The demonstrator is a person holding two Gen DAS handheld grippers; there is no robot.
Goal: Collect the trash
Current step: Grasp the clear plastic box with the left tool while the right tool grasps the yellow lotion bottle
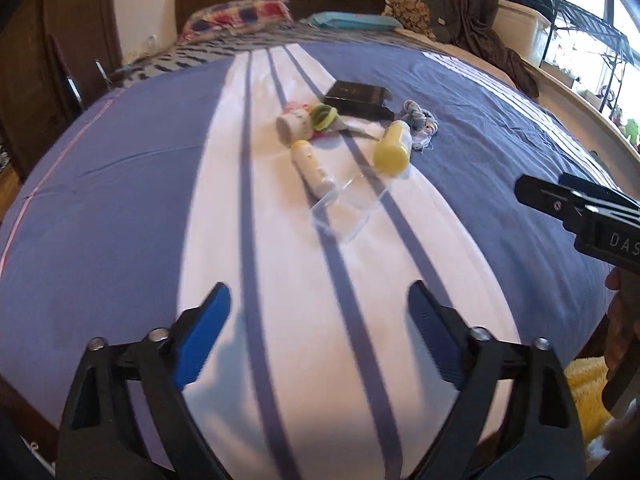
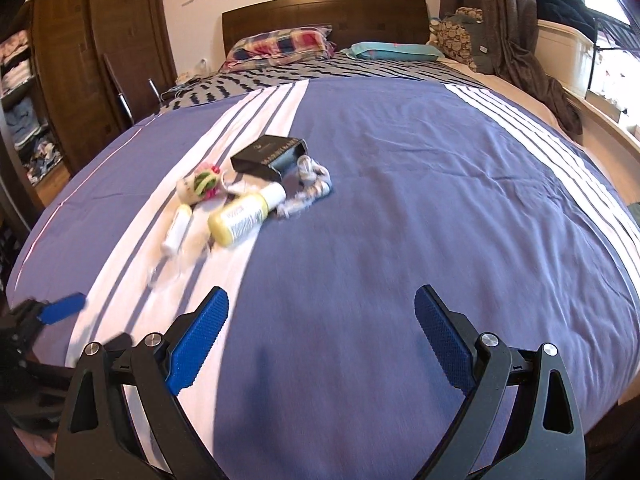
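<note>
A pile of trash lies on the blue and white striped bedspread (image 1: 120,184): a yellow bottle (image 1: 393,148), a slim white bottle (image 1: 313,170), a clear plastic container (image 1: 346,210), a white cup with pink print (image 1: 294,122), a green band (image 1: 323,117), a black box (image 1: 358,96) and a crumpled wrapper (image 1: 420,122). The same pile shows in the right wrist view, with the yellow bottle (image 2: 240,218) and black box (image 2: 268,156). My left gripper (image 1: 320,304) is open and empty, short of the pile. My right gripper (image 2: 322,304) is open and empty, near the bed's foot.
Pillows (image 2: 280,46) and a dark wooden headboard (image 2: 324,12) are at the far end. A wardrobe (image 2: 80,60) stands to the left. Curtains (image 2: 508,20) and a window ledge (image 2: 608,120) are on the right. A yellow fluffy rug (image 1: 586,392) lies beside the bed.
</note>
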